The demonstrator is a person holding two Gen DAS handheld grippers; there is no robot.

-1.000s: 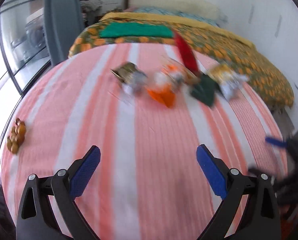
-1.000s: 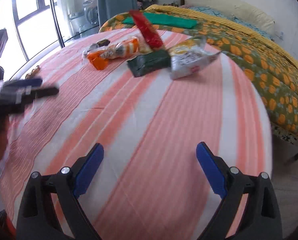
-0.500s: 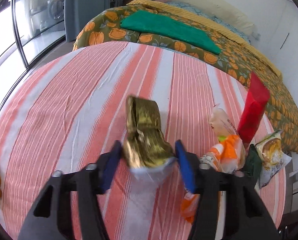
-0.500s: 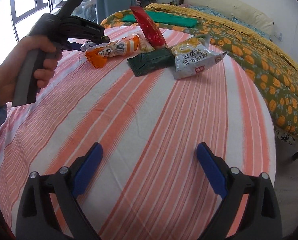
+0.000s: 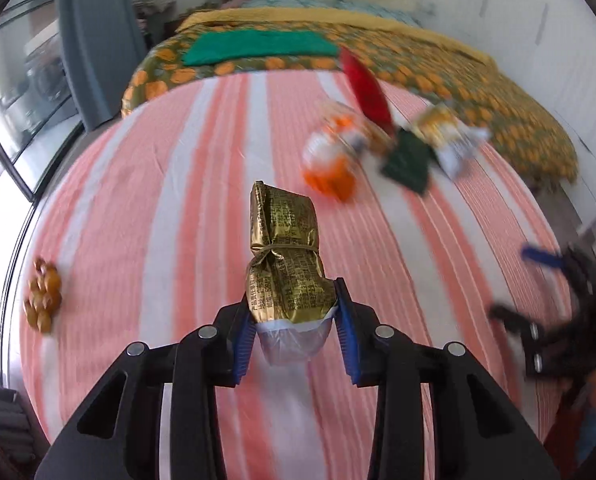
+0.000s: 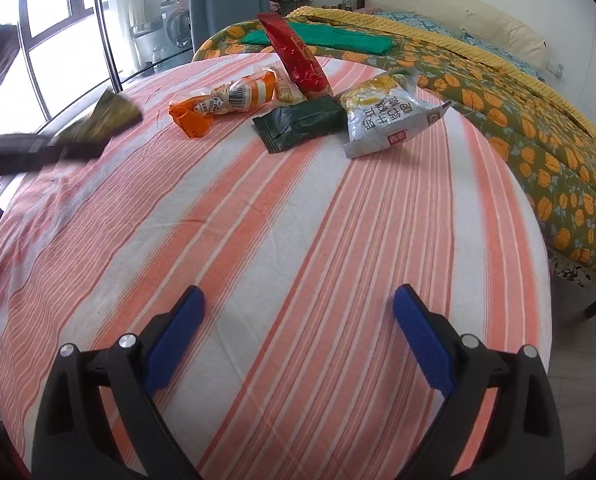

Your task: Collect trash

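Trash collecting has started: our left gripper (image 5: 294,322) now carries the gold packet (image 5: 284,264), lifted away from the orange wrapper (image 6: 222,106), while our right gripper (image 6: 298,332) waits open.

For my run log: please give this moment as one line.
left hand-held gripper: shut on gold packet, lifted | right hand-held gripper: open, empty | four wrappers on table

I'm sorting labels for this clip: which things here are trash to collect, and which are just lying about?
For the job:
- gold packet, clamped in the left gripper
- orange wrapper
- red packet
- dark green packet
- silver snack bag

Just lying about:
- green cloth on the bed
- brown beads
- pillow
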